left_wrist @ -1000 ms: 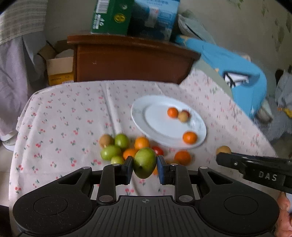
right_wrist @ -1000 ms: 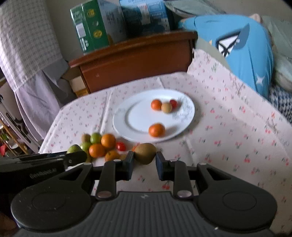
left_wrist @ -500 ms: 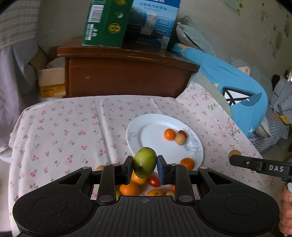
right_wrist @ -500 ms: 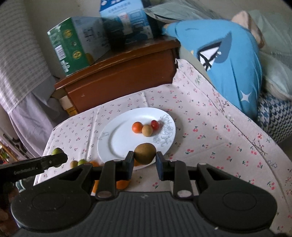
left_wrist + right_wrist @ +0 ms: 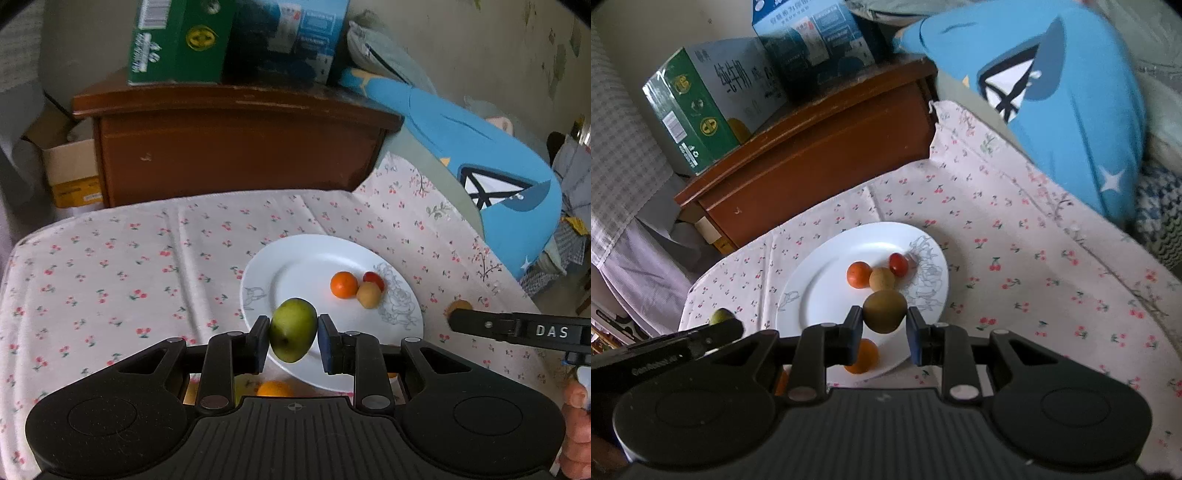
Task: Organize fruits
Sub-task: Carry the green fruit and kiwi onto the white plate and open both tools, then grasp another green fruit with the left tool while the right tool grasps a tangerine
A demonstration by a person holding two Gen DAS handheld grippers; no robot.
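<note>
The left gripper has its jaws closed on a green fruit, held in the air between the two pads. The right gripper likewise has its jaws pressed against a brownish fruit. In the left wrist view the right gripper reaches in from the right, with the fingers of the person's right hand showing at the edge.
</note>
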